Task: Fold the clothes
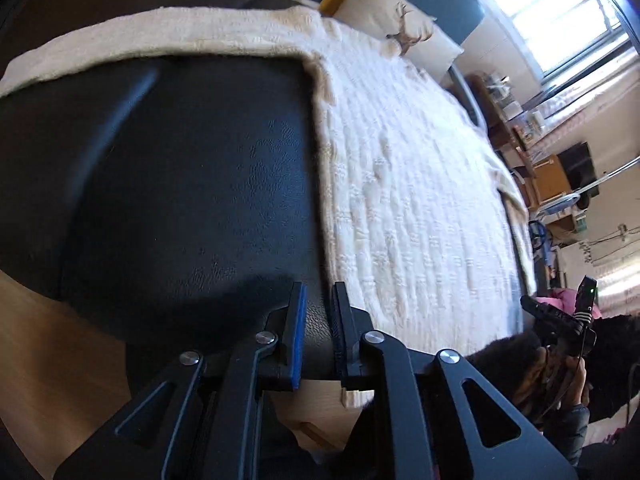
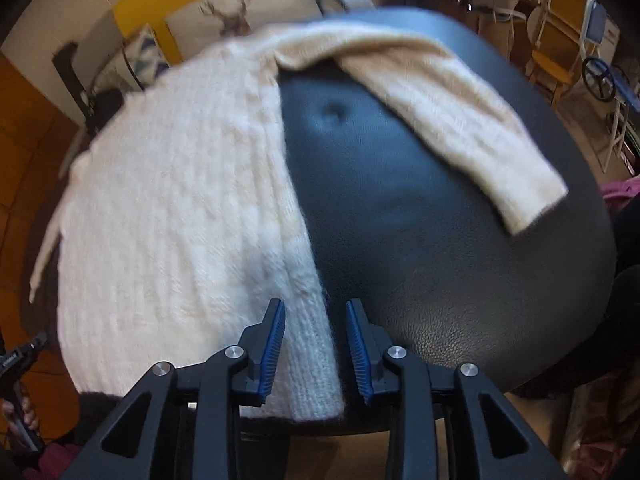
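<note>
sweater (image 2: 168, 208) sleeve (image 2: 452, 120) — right view only

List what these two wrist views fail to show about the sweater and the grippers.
- Sweater hem: in the right wrist view, the right gripper covers its near edge.
- Sweater's far sleeve: cut short by the black seat edge in the left wrist view.
- Knit pattern: blurred in the right wrist view.
- Left gripper: open over the seat, but contact cannot be told.
</note>
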Demonstrator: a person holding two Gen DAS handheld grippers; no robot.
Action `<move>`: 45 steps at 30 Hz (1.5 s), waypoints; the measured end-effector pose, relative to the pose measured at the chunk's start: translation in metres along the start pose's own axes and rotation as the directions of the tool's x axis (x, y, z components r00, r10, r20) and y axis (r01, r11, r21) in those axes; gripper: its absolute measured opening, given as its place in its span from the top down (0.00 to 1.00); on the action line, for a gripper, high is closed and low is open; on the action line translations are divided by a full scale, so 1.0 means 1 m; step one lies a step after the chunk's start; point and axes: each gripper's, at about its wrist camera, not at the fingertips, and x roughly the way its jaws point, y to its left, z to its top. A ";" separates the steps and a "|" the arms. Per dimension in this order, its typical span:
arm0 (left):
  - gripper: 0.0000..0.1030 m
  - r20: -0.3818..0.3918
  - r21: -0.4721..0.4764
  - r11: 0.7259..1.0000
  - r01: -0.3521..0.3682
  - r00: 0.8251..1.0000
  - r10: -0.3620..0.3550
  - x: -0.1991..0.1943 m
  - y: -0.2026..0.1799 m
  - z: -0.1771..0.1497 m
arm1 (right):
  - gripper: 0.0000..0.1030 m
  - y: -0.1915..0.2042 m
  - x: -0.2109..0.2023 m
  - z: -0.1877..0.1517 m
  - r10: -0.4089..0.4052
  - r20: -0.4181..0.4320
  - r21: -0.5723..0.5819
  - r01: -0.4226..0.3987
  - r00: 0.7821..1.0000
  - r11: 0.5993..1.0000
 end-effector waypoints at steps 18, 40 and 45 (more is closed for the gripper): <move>0.74 -0.070 0.047 0.998 0.043 0.997 -0.040 0.047 -0.013 0.028 | 0.51 0.011 0.005 -0.002 -0.056 -0.044 -0.099 0.052 0.997 0.994; 0.88 -0.032 0.026 1.000 -0.001 0.999 0.002 0.009 0.057 0.085 | 0.73 0.106 -0.029 0.011 0.077 0.039 -0.145 -0.071 0.996 0.987; 0.89 -0.019 0.057 0.993 -0.103 0.994 0.104 0.018 0.055 0.100 | 0.73 0.128 -0.006 0.024 0.098 0.016 -0.180 -0.094 0.995 0.979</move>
